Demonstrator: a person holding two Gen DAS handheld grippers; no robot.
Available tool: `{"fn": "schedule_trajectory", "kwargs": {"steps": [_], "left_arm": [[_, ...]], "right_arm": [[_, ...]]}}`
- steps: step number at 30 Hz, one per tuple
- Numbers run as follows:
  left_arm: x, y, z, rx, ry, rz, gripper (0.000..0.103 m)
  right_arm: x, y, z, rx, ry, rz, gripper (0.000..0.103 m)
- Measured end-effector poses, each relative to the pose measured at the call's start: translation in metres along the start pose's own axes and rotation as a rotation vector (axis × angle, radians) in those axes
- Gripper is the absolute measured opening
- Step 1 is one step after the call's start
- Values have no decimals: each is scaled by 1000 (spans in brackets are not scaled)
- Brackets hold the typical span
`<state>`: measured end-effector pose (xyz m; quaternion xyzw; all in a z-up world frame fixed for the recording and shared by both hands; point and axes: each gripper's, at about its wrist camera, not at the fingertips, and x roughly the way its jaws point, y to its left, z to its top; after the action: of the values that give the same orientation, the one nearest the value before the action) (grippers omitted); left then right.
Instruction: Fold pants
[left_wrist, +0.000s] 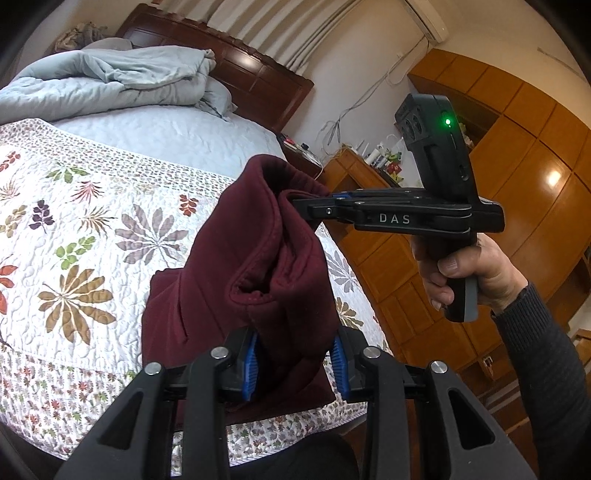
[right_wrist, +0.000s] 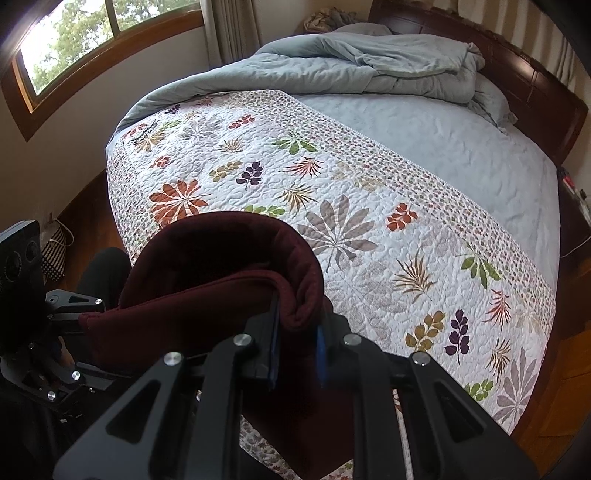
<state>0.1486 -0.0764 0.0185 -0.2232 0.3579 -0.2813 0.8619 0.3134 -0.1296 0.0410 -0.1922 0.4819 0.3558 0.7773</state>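
Item: pants (left_wrist: 255, 258) — maroon, partly folded, lifted over the quilt (left_wrist: 92, 229) at the bed's foot
Left gripper (left_wrist: 295, 363): jaws closed on one fold end
Right gripper (right_wrist: 297, 350): jaws closed on the other end
Handling: keep both ends level; lower together — edges aligned, no slack

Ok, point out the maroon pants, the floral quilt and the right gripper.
maroon pants (left_wrist: 258, 258): left wrist view, bunched middle fold.
floral quilt (right_wrist: 369, 229): right wrist view, grey leaf print.
right gripper (left_wrist: 314, 210): left wrist view, tips at fabric.

pants (left_wrist: 255, 266) over quilt (left_wrist: 92, 229) | duvet (left_wrist: 110, 77) behind, before headboard (left_wrist: 258, 74)
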Motion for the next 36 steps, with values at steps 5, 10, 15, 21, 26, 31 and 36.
{"fn": "schedule_trajectory", "kwargs": {"steps": [5,10,15,21,26,31,36], "left_arm": [[7,-6,-1,10,13,-5,32],[16,-11,-2,19,27,-11,32],[27,-17,-5,37,44,-15,32],[40,-24,-10,56,63,-14,32],[56,-29,-17,73,89,-8,32],[74,-35,-25,92,123,-6,32],[94,-41,-38,113,164,-3,32]], "right_arm": [[0,-8,-9,15,-1,-2,15],[0,-14,-17,24,-2,-10,14],[0,-22,-27,34,-2,-15,14],[2,-31,-41,34,-9,-22,14],[7,-40,-55,35,-13,-26,14],[13,-52,-74,47,-16,-22,14],[20,-65,-97,71,-15,-18,14]]}}
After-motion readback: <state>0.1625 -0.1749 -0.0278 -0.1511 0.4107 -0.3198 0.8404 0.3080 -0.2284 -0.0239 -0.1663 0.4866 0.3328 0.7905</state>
